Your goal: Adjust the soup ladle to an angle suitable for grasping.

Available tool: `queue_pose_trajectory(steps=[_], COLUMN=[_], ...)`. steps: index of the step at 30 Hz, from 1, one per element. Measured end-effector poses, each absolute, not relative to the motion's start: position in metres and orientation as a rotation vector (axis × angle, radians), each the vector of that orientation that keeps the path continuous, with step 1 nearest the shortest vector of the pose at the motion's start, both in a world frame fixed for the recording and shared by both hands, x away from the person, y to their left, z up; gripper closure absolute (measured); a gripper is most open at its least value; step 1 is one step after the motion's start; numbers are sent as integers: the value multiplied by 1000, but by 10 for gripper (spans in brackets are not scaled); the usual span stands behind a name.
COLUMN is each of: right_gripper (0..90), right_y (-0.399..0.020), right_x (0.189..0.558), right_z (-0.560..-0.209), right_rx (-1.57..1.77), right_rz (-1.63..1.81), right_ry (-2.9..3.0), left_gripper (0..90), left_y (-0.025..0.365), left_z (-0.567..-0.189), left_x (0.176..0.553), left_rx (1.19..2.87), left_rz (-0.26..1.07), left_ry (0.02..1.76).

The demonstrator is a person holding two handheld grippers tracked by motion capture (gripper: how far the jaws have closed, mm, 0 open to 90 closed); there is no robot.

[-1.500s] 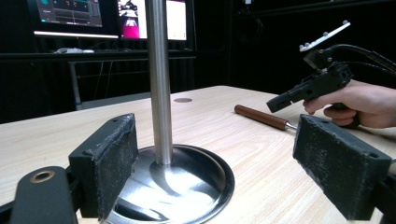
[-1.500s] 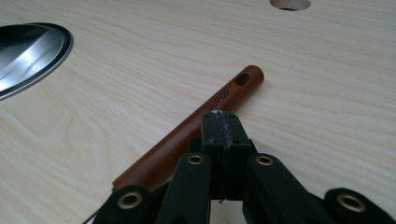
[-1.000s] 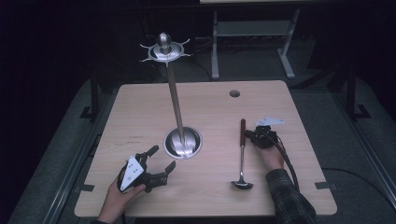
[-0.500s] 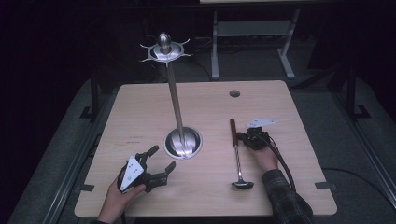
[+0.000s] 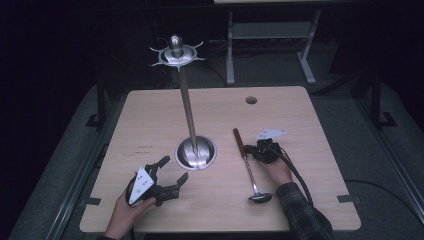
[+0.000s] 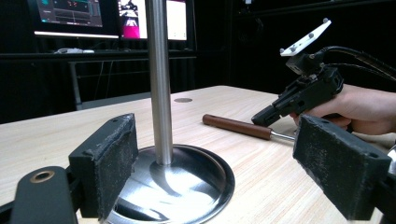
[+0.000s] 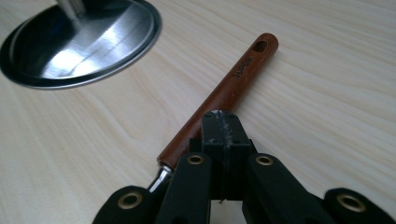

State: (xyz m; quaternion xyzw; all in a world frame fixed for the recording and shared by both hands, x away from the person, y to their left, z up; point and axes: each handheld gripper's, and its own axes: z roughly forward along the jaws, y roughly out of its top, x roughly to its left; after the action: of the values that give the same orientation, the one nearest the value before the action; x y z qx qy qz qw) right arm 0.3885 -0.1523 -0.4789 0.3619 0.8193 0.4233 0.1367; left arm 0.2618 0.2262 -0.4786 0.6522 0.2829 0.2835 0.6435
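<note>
The ladle (image 5: 248, 162) now lies flat on the table (image 5: 310, 125) just right of the stand (image 5: 196, 152), shifted a little toward it from a second ago. The right gripper (image 5: 257, 150), jaws pressed together with nothing between them, has come over to the wooden handle (image 7: 224, 95), seemingly nudging it. The left gripper (image 5: 167, 175) stays spread, resting in front of the stand's base.
</note>
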Motion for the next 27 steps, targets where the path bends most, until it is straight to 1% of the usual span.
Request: queue_pose_trajectory(steps=[10, 27], right_gripper=[898, 898], right_y=[-137, -128], right_x=[384, 381], right_z=[-479, -478], right_rx=[978, 915], right_rz=[1256, 1309], right_ry=[2427, 2482], left_gripper=[134, 134], left_y=[226, 226], left_z=[-479, -479], left_x=[262, 262], left_rx=[1484, 1486], left_rz=[645, 646], left_ry=[645, 644])
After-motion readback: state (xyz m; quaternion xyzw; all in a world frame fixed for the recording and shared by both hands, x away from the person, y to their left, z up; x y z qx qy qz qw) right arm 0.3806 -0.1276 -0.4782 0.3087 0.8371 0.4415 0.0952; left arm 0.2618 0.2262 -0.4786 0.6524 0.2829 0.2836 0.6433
